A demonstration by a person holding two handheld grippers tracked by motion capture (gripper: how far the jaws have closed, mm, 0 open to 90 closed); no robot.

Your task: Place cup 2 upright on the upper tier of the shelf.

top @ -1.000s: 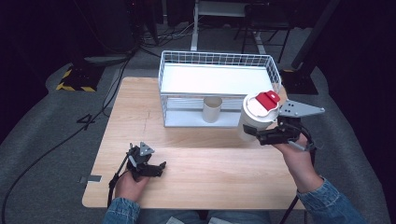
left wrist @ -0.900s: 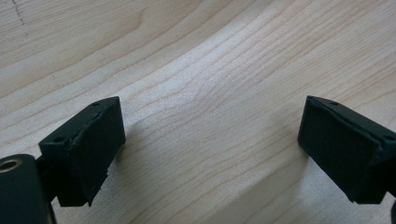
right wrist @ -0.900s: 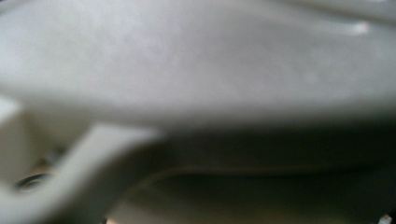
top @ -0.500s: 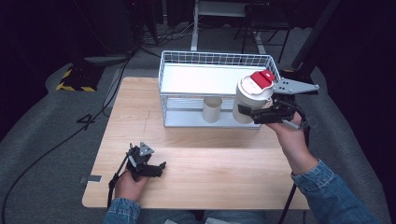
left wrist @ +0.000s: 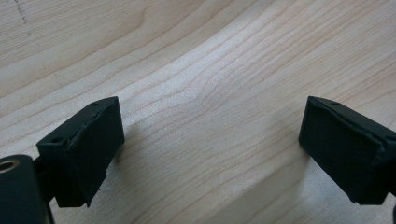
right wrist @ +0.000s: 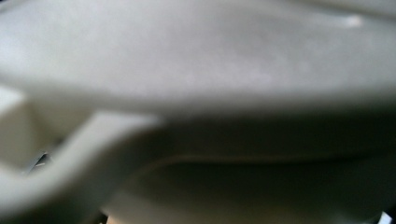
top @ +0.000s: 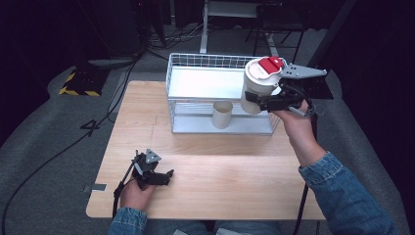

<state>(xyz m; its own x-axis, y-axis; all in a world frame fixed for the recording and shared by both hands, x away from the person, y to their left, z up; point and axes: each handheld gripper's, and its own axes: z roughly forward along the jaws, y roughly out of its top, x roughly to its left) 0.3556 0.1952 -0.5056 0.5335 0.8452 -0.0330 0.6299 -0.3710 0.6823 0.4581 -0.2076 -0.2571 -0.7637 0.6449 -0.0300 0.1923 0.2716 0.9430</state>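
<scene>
Jug [top: 258, 84] between right gripper's [top: 254, 100] jaws

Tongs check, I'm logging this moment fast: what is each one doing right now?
Left tongs: open, holding nothing, low over the table.
Right tongs: closed on the white jug with the red lid.

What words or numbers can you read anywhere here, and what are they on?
"4": a dark mark that reads like this number, on the grey floor left of the wooden table.
White cup with red lid, held in the right gripper: no readable print.
Small cup in the wire rack: no print seen.
</scene>
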